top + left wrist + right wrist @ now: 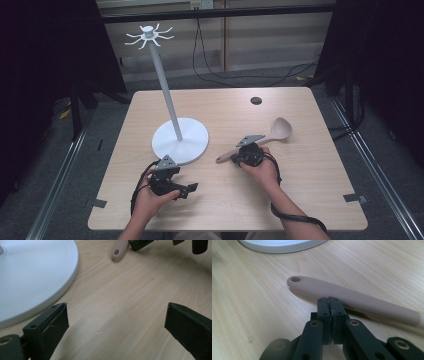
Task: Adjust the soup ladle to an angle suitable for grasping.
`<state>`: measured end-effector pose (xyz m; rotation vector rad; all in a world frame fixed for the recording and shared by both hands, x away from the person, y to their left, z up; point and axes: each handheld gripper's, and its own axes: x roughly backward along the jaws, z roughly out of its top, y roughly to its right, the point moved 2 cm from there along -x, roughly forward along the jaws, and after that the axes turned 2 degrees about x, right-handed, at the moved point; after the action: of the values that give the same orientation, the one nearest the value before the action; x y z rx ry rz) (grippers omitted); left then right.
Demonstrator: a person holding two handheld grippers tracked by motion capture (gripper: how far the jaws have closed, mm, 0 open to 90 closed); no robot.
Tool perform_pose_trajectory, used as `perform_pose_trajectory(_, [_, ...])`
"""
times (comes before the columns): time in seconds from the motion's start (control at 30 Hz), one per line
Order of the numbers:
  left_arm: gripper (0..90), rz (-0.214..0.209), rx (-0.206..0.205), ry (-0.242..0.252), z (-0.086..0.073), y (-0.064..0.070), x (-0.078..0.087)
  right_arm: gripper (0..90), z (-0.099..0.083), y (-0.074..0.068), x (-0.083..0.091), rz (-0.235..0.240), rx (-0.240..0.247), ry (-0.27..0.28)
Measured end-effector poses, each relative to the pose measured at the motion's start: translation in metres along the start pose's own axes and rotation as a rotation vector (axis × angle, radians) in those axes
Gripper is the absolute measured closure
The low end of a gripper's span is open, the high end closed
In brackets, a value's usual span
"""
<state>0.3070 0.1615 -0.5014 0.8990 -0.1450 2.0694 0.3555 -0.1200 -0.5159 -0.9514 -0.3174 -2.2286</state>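
A beige ladle [281, 129] lies on the wooden table [310, 165], bowl to the far right, handle slanting toward me. My right gripper [238, 155] rests at that handle. In the right gripper view it [329, 300] is shut, jaws pressed together with nothing between them, tips just in front of the handle [362, 302]. A white stand has a round base [180, 141], a tall pole [165, 85] and hooks on top [148, 35]. My left gripper [187, 191] sits near the base's front edge. It [117, 307] stands open over bare wood, with the base [32, 277] to its left and the handle's holed end [118, 251] ahead.
A small black round hole [256, 100] sits in the far part of the table. Tape patches mark the front corners [98, 203] [353, 197]. Cables run over the floor behind the table, and dark curtains hang at both sides.
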Motion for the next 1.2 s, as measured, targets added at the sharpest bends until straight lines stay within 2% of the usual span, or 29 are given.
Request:
perform_pose_trajectory(0.13, [4.9, -0.001, -0.003, -0.005, 0.000, 0.001, -0.002, 88.2, 0.002, 0.001, -0.003, -0.005, 0.013, 0.001])
perform_pose_trajectory(0.3, [4.9, 0.004, -0.012, 0.000, 0.001, 0.002, -0.002, 87.4, 0.005, 0.003, -0.007, -0.005, -0.002, 0.009])
perform_pose_trajectory(0.53, [4.9, 0.003, -0.006, -0.006, 0.001, 0.001, -0.002, 87.1, 0.007, 0.005, -0.009, 0.010, 0.004, 0.010])
perform_pose_trajectory(0.6, [4.9, 0.003, -0.007, -0.006, 0.001, 0.002, -0.002, 86.2, 0.008, 0.005, -0.009, 0.016, 0.020, -0.004])
perform_pose_trajectory(0.63, [4.9, 0.002, -0.008, -0.007, 0.000, 0.001, -0.002, 84.4, 0.008, 0.005, -0.008, 0.017, 0.045, -0.021])
perform_pose_trajectory(0.67, [4.9, 0.002, -0.008, -0.007, 0.000, 0.001, -0.002, 84.4, 0.008, 0.005, -0.008, 0.017, 0.045, -0.021])
perform_pose_trajectory(0.73, [4.9, 0.001, -0.006, -0.005, 0.000, 0.001, -0.002, 82.8, 0.009, 0.006, -0.002, 0.049, 0.075, -0.041])
perform_pose_trajectory(0.83, [4.9, 0.003, -0.004, -0.003, 0.000, 0.001, -0.001, 80.7, 0.011, 0.009, 0.005, 0.047, 0.086, -0.053])
perform_pose_trajectory(0.93, [4.9, 0.000, -0.004, -0.004, 0.000, 0.001, -0.002, 76.5, 0.014, 0.020, 0.019, 0.035, 0.121, -0.075])
perform_pose_trajectory(1.07, [4.9, -0.003, -0.006, -0.006, 0.000, 0.002, -0.003, 73.1, 0.017, 0.029, 0.027, 0.032, 0.151, -0.096])
perform_pose_trajectory(1.2, [4.9, -0.002, -0.006, -0.004, 0.001, 0.002, -0.003, 64.0, 0.019, 0.044, 0.032, 0.026, 0.197, -0.149])
